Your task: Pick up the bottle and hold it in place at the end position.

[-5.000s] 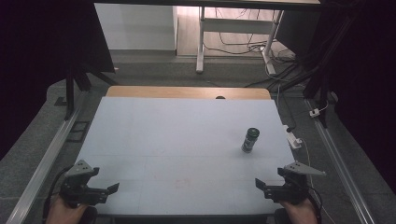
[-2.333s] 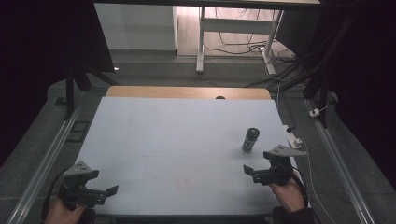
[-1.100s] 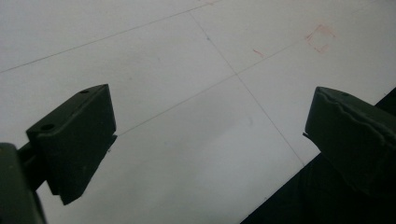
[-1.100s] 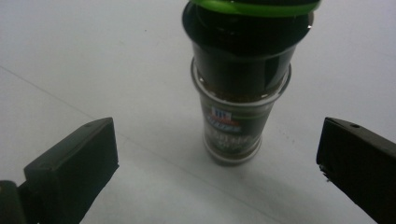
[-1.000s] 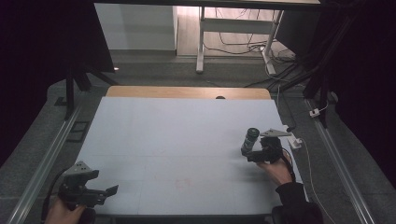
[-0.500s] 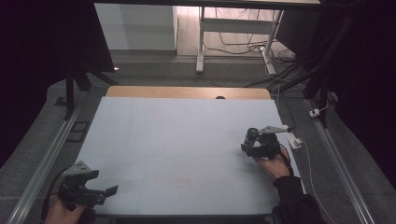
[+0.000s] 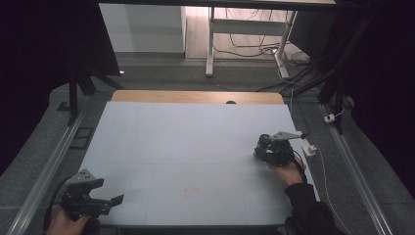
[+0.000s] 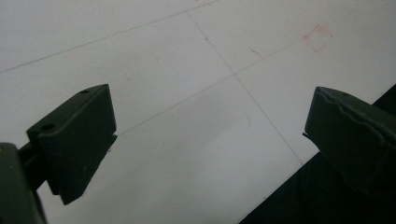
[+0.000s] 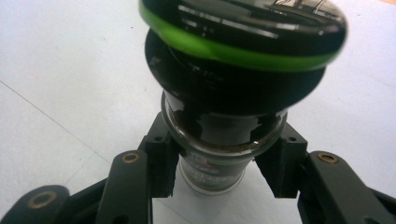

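Glossy black, round and ringed in green, the lid tops my one jar (image 9: 219, 154), upright at the matte table's (image 7: 186, 147) right side. My right gripper (image 9: 217, 170) has just closed, clamped on the glass; my left gripper (image 8: 205, 140) gapes wide.

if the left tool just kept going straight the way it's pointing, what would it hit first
Probably nothing but the white table top. The left tool stands open near the table's front edge, angled down across bare surface, with a faint red square mark farther along. Depth is hard to judge.
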Tool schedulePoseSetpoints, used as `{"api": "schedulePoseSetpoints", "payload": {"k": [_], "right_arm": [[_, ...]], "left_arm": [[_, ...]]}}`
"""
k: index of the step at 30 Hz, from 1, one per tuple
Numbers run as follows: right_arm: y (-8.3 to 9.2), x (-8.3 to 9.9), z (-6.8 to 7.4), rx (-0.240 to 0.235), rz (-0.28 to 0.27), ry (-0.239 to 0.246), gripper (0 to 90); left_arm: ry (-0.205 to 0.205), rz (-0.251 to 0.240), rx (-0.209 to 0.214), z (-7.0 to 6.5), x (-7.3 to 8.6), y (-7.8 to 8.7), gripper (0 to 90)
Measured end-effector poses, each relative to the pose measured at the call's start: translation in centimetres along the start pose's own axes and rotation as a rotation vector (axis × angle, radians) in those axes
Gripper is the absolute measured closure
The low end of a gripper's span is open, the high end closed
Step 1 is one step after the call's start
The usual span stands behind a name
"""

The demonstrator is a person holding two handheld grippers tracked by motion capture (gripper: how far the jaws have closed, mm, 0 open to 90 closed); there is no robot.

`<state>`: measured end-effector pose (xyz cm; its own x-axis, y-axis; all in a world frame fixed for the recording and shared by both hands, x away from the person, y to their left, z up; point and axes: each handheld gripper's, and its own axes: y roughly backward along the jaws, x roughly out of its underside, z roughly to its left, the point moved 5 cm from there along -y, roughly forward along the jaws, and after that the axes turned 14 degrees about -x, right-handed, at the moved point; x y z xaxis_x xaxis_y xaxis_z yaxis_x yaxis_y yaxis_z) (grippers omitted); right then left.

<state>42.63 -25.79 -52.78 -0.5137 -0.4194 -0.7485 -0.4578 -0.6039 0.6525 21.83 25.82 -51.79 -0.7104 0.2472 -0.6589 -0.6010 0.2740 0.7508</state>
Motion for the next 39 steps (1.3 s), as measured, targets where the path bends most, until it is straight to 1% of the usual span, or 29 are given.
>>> {"api": "schedulePoseSetpoints", "payload": {"k": [4, 8, 12, 15, 20, 22, 26, 27, 30, 39], "right_arm": [[0.2, -0.1, 0.0, 0.001, 0.01, -0.005, 53.2], [0.5, -0.4, 0.0, -0.006, -0.008, -0.025, 53.2], [0.6, -0.7, 0.2, 0.003, -0.012, -0.027, 53.2], [0.6, -1.1, 0.6, 0.003, -0.018, -0.023, 53.2], [0.5, -1.7, 1.4, -0.019, -0.023, -0.024, 53.2], [0.5, -1.9, 1.7, -0.019, -0.024, -0.014, 53.2], [0.3, -2.4, 2.4, -0.034, -0.021, 0.001, 53.2], [0.2, -2.4, 2.6, -0.034, -0.018, 0.012, 53.2], [0.0, -2.8, 3.2, -0.046, -0.017, 0.019, 53.2], [-0.9, -4.0, 4.6, -0.085, -0.037, 0.007, 53.2]], "left_arm": [[0.003, -0.001, 0.001, 0.0, 0.0, 0.0, 3.3], [0.003, -0.002, 0.001, 0.0, 0.0, 0.0, 3.3], [0.002, -0.001, 0.001, 0.0, 0.0, 0.0, 3.3], [0.003, 0.0, 0.0, 0.0, 0.0, 0.0, 3.3], [0.002, 0.001, 0.0, 0.0, 0.0, 0.0, 3.4], [0.003, 0.001, 0.0, 0.0, 0.0, 0.0, 3.3], [0.002, 0.001, -0.001, 0.0, 0.0, 0.0, 3.4], [0.002, 0.001, -0.001, 0.0, 0.0, 0.0, 3.3], [0.004, 0.002, -0.001, 0.0, 0.0, 0.0, 3.4], [0.004, 0.002, -0.001, 0.0, 0.0, 0.0, 3.3]]}}
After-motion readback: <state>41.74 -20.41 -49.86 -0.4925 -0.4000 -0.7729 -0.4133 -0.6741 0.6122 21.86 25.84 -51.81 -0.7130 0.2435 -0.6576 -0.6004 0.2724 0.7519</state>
